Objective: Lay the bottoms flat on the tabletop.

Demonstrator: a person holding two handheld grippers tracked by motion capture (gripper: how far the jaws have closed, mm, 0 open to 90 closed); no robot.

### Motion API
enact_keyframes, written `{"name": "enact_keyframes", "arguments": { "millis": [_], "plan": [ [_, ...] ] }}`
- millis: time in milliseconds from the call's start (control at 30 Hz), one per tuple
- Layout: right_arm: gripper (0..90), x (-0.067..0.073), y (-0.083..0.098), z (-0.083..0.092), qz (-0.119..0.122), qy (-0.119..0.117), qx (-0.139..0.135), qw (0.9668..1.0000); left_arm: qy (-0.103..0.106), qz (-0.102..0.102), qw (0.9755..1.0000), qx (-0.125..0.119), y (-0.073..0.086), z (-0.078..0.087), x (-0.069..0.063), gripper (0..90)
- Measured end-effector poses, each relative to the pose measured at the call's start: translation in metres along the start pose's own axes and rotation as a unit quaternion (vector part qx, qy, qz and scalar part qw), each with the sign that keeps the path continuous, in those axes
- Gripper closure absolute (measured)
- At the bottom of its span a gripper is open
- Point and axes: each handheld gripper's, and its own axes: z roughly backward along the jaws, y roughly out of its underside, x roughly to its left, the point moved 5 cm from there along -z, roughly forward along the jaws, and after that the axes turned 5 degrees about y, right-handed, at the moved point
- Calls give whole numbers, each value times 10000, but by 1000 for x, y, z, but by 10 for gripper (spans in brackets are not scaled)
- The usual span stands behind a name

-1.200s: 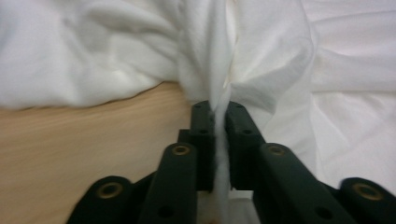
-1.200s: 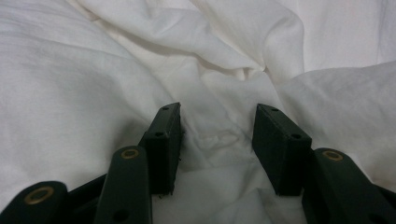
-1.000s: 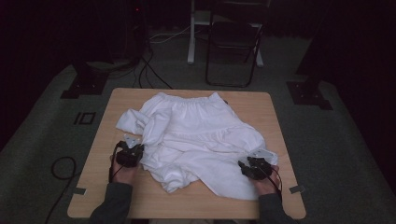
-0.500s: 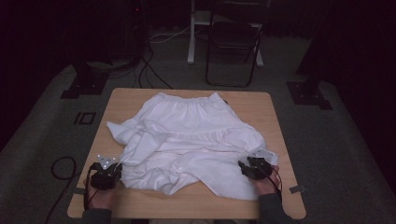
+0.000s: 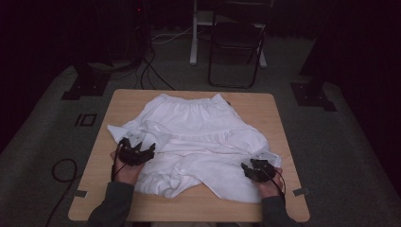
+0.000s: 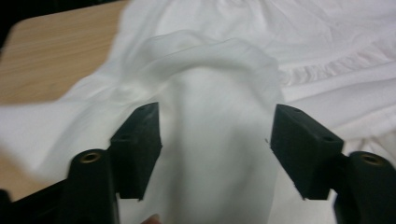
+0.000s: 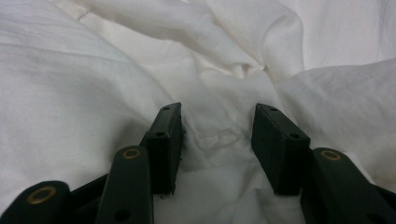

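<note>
Since half a second ago, the left claw has been brought up from the tabletop's 7 o'clock corner onto the garment, and the cloth's left edge has been gathered inward with it. Its jaws are seen spread wide in the left gripper view, with a raised hump of white cloth standing between them, not pinched. The right claw is kept at the garment's 4 o'clock edge; its jaws are parted to a middling gap over rumpled fabric, nothing being clamped. The garment is spread over the middle of the tabletop, waistband toward 12 o'clock. Beyond the tabletop, a folding chair is seen at 12 o'clock and cables on the floor at 11 o'clock. No writing can be read.
</note>
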Motion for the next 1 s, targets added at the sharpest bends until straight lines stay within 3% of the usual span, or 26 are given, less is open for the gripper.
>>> {"name": "enact_keyframes", "arguments": {
  "millis": [133,267,367,433,567,767,1000],
  "plan": [
    [525,0,0,0,0,-2,-1,10000,-152,-22,9998,122,-3,-26,-2,287],
    [525,0,0,0,3,-7,-2,10000,-246,-46,9987,444,11,-40,2,293],
    [525,0,0,0,-2,-6,-1,10000,-294,-3,9975,639,23,-38,7,508],
    [525,0,0,0,-4,-6,-1,10000,-420,63,9971,632,29,-28,12,661],
    [524,0,0,0,-6,-7,-8,10000,-618,59,9960,638,41,-4,21,768],
    [524,0,1,0,-21,-4,-14,10000,-670,6,9945,802,69,30,35,790],
    [525,0,1,0,-32,1,-32,10000,-721,-11,9926,972,96,62,41,789]
  ]
}}
